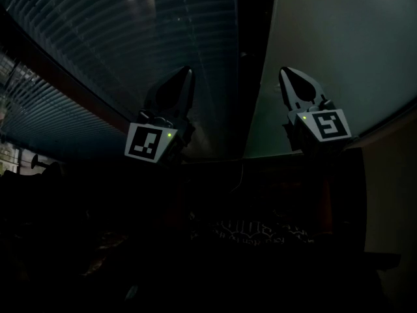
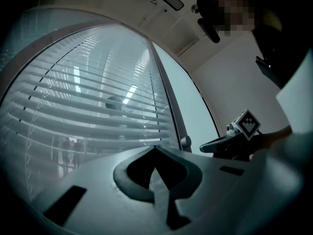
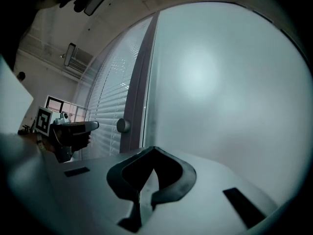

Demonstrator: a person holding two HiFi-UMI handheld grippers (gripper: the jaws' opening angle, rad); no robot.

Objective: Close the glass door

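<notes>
A dark upright frame (image 1: 253, 57) separates a glass pane with slatted blinds (image 1: 130, 31) from a frosted glass pane (image 1: 332, 38). A round knob (image 2: 185, 142) sits on that frame and also shows in the right gripper view as the knob (image 3: 123, 126). My left gripper (image 1: 185, 74) points at the blinds pane, left of the frame, shut with nothing between its jaws. My right gripper (image 1: 287, 74) points at the frosted pane, right of the frame, also shut and empty. Neither gripper touches the knob. I cannot tell whether their tips touch the glass.
The head view is very dark, and its lower half is near black with nothing I can make out. A person's arm and sleeve (image 2: 288, 146) hold the right gripper (image 2: 230, 142). Ceiling lights (image 3: 71, 55) hang above at the left.
</notes>
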